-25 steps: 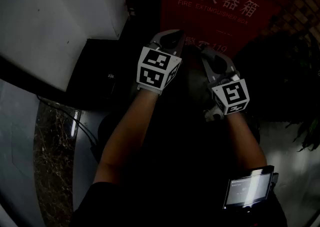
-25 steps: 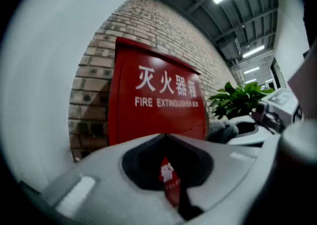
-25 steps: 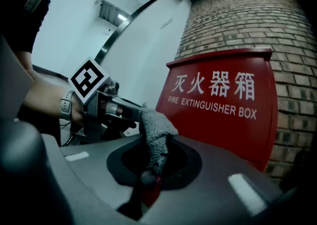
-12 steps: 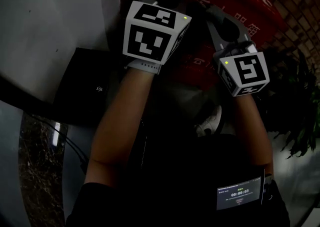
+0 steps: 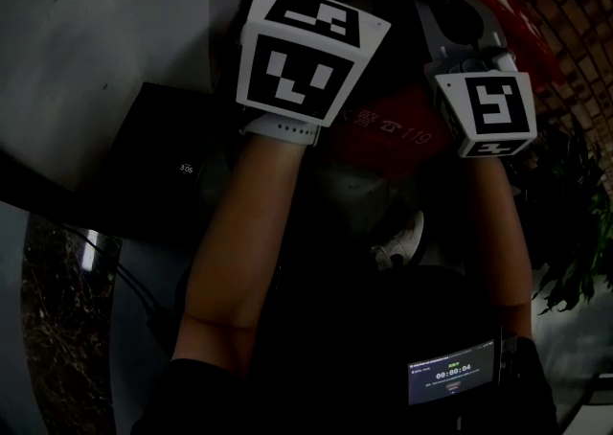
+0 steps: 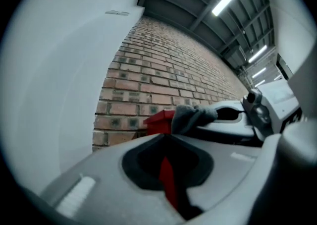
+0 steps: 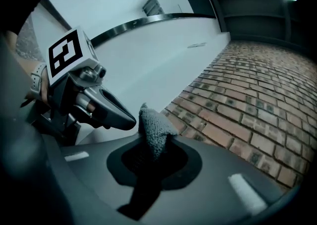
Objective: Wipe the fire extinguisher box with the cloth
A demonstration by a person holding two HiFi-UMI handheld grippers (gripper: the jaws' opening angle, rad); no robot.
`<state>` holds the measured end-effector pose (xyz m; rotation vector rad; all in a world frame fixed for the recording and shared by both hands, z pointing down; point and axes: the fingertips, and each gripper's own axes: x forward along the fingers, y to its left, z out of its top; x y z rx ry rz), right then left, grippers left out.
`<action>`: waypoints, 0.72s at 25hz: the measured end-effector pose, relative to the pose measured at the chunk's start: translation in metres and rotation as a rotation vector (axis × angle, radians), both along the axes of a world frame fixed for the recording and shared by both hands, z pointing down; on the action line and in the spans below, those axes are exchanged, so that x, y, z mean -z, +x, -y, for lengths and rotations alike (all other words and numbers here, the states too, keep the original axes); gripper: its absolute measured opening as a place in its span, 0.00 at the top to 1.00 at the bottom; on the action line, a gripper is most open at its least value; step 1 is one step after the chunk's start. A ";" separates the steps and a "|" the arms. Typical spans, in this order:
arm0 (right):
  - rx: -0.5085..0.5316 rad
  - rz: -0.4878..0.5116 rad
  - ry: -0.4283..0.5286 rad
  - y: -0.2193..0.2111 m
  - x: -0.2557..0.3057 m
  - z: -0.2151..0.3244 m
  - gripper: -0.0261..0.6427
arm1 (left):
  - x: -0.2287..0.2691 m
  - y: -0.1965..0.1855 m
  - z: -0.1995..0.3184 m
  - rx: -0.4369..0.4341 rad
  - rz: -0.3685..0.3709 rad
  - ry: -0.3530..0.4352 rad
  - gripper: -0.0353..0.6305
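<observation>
The red fire extinguisher box (image 5: pixel 407 126) stands against a brick wall, mostly hidden behind my two raised grippers in the head view. Its top corner (image 6: pixel 159 121) shows in the left gripper view. A grey cloth (image 7: pixel 153 131) is pinched in my right gripper (image 7: pixel 151 144), which is shut on it. That cloth (image 6: pixel 190 116) sticks out toward the box corner. My left gripper (image 6: pixel 167 139) is shut and holds nothing, with a red sliver of the box showing past its jaws. The left gripper (image 7: pixel 116 114) sits just left of the cloth, close beside it.
A white wall (image 5: pixel 105 31) rises at the left, and a brick wall (image 6: pixel 163 70) runs behind the box. A black device (image 5: pixel 177 170) and cables (image 5: pixel 129 265) lie on the floor at the left. A green plant (image 5: pixel 575 232) stands at the right. A shoe (image 5: pixel 402 243) is below.
Both grippers have risen toward the top of the box and now fill more of the head view. The white lettering on the box is now mostly covered.
</observation>
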<state>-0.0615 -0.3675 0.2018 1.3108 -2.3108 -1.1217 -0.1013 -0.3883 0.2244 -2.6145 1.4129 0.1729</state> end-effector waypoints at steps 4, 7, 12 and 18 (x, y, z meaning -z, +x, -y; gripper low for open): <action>-0.036 -0.036 0.027 -0.005 -0.004 0.010 0.92 | -0.004 -0.011 0.003 0.002 -0.034 -0.013 0.94; -0.063 -0.055 0.052 -0.006 -0.008 0.013 0.92 | -0.009 -0.011 0.003 0.000 -0.037 -0.025 0.94; -0.081 -0.043 0.041 -0.003 -0.014 0.012 0.92 | -0.033 -0.006 0.002 -0.011 -0.041 -0.062 0.94; -0.080 -0.046 -0.012 -0.003 -0.045 0.014 0.92 | -0.066 -0.005 -0.005 -0.061 -0.074 -0.100 0.94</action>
